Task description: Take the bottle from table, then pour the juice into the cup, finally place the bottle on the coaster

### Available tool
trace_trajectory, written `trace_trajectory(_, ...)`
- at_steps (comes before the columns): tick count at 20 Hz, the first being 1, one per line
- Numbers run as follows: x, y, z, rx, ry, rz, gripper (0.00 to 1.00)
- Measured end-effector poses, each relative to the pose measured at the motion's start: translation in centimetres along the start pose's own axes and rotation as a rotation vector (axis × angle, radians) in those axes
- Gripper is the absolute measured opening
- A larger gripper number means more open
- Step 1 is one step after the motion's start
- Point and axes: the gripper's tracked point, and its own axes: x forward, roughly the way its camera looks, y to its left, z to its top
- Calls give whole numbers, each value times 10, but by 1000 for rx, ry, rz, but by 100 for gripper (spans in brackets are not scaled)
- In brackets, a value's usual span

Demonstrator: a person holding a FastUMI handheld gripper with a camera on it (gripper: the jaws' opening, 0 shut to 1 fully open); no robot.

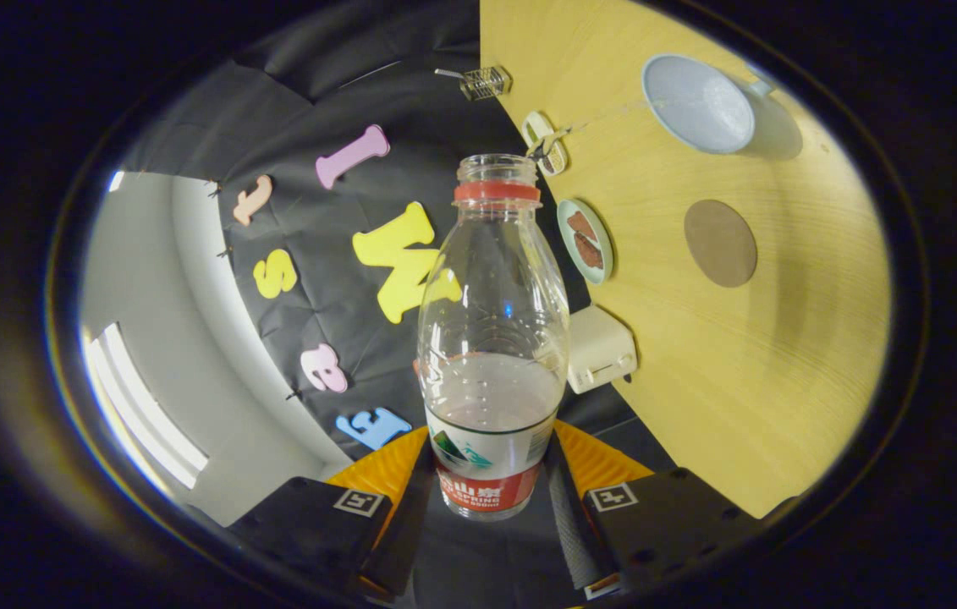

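Hand-held gripper clamped on bottle, tilted; wood table w/ cup, coaster.

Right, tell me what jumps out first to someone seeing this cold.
The clear plastic bottle stands out first: uncapped, partly full of pale liquid, clamped low between the gripper's two fingers with the whole view tipped sideways. Beyond it, on the wooden table, lie a round brown coaster and, farther off, a pale blue cup. Close by the bottle's neck sits a small plate of brown pieces.
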Motion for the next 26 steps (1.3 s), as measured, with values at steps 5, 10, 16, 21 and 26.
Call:
trace_trajectory(5,8,11,5,26,-7,11,73)
trace_trajectory(10,8,16,6,67,-15,24,73)
trace_trajectory(16,12,29,9,114,-31,53,73)
trace_trajectory(21,15,36,10,135,-42,63,73)
trace_trajectory(26,16,41,11,154,-44,79,73)
